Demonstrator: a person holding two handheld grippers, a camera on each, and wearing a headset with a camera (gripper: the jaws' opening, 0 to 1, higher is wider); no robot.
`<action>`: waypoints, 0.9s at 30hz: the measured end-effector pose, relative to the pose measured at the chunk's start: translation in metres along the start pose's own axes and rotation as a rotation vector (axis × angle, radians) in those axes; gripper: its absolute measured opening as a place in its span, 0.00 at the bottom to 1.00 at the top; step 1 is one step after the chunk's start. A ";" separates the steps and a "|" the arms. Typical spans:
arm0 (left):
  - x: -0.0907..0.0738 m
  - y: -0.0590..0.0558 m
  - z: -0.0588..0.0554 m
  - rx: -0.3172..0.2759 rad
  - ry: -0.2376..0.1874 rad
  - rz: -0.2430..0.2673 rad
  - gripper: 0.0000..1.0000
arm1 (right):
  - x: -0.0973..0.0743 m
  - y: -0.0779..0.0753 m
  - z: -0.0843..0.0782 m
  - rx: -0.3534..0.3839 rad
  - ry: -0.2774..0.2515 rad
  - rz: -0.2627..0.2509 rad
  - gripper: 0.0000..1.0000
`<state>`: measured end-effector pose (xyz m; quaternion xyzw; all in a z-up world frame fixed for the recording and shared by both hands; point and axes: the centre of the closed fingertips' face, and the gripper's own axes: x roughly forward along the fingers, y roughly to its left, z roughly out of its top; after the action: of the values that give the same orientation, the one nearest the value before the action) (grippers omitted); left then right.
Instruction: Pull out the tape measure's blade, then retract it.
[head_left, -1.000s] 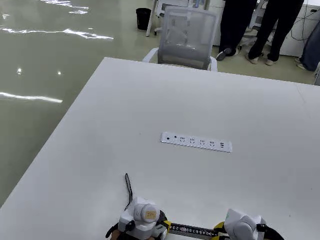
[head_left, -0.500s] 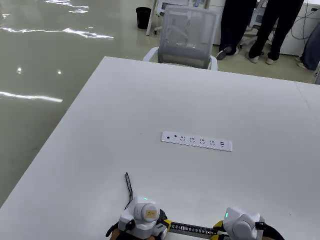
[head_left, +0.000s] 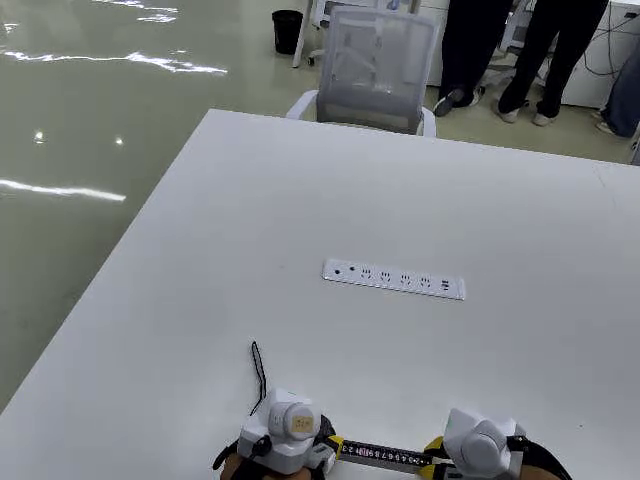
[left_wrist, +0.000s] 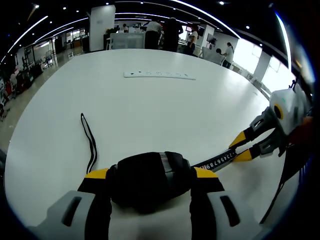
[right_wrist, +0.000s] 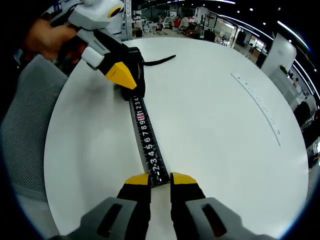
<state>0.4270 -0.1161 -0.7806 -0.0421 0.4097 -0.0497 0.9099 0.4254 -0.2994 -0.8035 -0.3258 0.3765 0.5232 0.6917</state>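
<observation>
Jaws on my left gripper (left_wrist: 151, 174) clamp the black tape measure (left_wrist: 150, 189) by the near edge of the white table (head_left: 400, 190), my right gripper (right_wrist: 160, 179) pinches the blade (right_wrist: 146, 137) at its tip, so I should pull straight, level and steady.

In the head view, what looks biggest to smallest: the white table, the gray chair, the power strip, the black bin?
1. white table
2. gray chair
3. power strip
4. black bin
The black bin looks smallest partly because it stands far off, so the last two are unsure.
</observation>
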 end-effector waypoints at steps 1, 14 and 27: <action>0.000 0.000 0.000 -0.001 0.000 0.000 0.60 | 0.000 0.000 0.000 0.001 0.000 0.000 0.12; 0.000 0.000 0.001 -0.001 0.002 0.001 0.60 | 0.004 0.001 0.005 -0.007 0.000 0.005 0.12; 0.000 0.000 0.000 -0.002 0.003 -0.002 0.60 | 0.007 0.002 0.008 -0.016 0.002 0.008 0.12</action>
<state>0.4273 -0.1162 -0.7807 -0.0433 0.4112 -0.0505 0.9091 0.4258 -0.2884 -0.8053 -0.3302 0.3742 0.5285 0.6867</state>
